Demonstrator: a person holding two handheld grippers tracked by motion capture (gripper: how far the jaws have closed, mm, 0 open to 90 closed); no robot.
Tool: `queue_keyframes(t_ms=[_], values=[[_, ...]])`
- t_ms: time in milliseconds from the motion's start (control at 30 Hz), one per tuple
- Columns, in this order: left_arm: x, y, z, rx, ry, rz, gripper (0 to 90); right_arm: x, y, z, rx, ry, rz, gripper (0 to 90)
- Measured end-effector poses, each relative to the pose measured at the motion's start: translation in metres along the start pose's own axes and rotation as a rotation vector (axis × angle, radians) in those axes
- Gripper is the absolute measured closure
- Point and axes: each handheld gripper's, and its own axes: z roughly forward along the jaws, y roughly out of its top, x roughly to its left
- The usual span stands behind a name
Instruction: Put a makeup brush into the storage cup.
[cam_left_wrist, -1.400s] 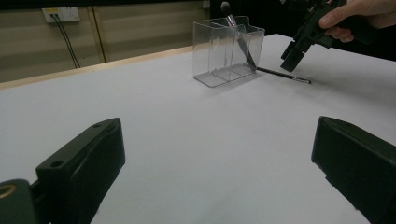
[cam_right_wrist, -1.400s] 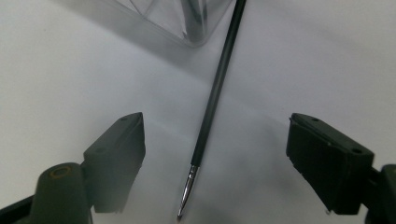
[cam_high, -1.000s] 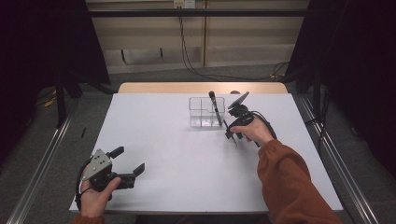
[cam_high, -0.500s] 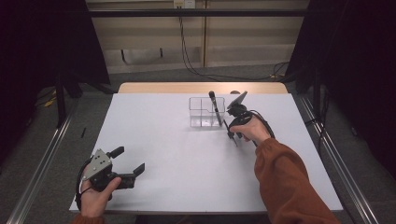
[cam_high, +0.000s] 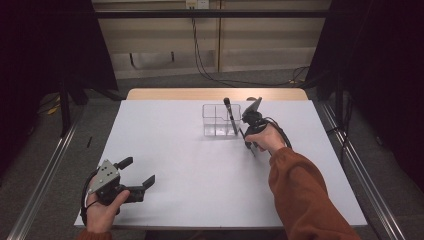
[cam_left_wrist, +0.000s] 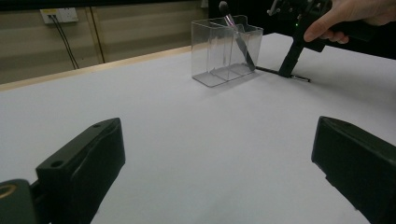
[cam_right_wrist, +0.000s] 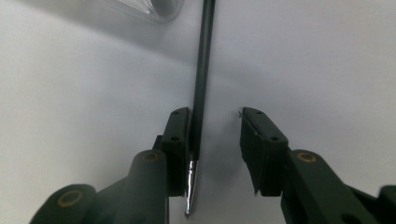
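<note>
Right gripper (cam_right_wrist: 215, 140), unmoved over the last second, straddles the pen (cam_right_wrist: 201, 93) on the surface (cam_right_wrist: 327, 70), jaws spread, grasp pending; left gripper (cam_left_wrist: 215, 172) idle, jaws spread.

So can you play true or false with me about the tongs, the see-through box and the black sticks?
1. The see-through box has a black brush leaning in it. True.
2. The right tongs are squeezed shut on the thin black stick. False: the jaws stand apart, with the stick lying on the table against one jaw.
3. The left tongs are holding a stick too. False: they are open, with nothing between the jaws.
4. The thin black stick lies on the white table beside the box. True.
5. The left tongs are right next to the box. False: they are near the table's front edge, far from it.
</note>
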Motion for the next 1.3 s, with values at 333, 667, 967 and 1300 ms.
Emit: queue_keyframes(t_ms=[333, 667, 967, 1300], values=[[0.0, 0.0, 0.0, 0.0, 0.001, 0.002, 2.8, -0.001, 0.002, 0.0, 0.027, -0.007, 0.032, 81.0], [0.0, 0.0, 0.0, 0.004, -0.001, 0.007, 2.7, -0.003, 0.003, 0.0, 0.038, 0.011, 0.081, 86.1], [0.001, 0.0, 0.0, 0.002, 0.001, 0.006, 2.7, -0.006, 0.001, 0.0, 0.02, 0.026, 0.095, 86.2], [0.001, 0.0, 0.0, 0.003, 0.004, 0.006, 2.7, -0.013, -0.007, -0.001, -0.035, 0.07, 0.102, 86.3]])
